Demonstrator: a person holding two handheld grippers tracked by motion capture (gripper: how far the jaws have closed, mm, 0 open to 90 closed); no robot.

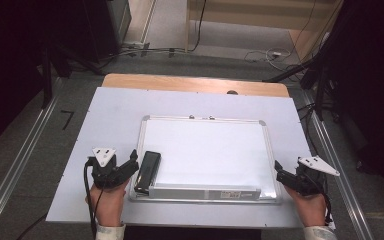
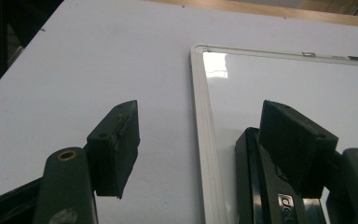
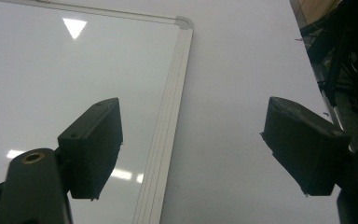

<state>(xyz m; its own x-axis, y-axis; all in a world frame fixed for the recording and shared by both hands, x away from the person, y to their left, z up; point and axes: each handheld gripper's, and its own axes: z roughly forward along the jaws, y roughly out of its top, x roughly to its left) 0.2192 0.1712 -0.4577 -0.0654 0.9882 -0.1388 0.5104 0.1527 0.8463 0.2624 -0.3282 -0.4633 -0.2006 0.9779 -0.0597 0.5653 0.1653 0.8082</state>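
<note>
A silver-framed whiteboard point(image 1: 205, 145) lies flat in the middle of the table, its surface blank. A black eraser point(image 1: 147, 171) rests on the board's near left corner, next to the grey tray strip point(image 1: 205, 192) along the near edge. My left gripper point(image 1: 130, 164) is open just left of the eraser, astride the board's left frame point(image 2: 203, 140); its right fingertip point(image 2: 293, 144) hangs over the eraser point(image 2: 256, 186). My right gripper point(image 1: 280, 172) is open at the board's near right corner, straddling the right frame point(image 3: 168, 126) with nothing between its fingers.
The board sits on a white sheet point(image 1: 115, 115) that covers a wooden table point(image 1: 180, 82). Metal rails run along both sides on the floor. Cables and dark stands crowd the back and the right side.
</note>
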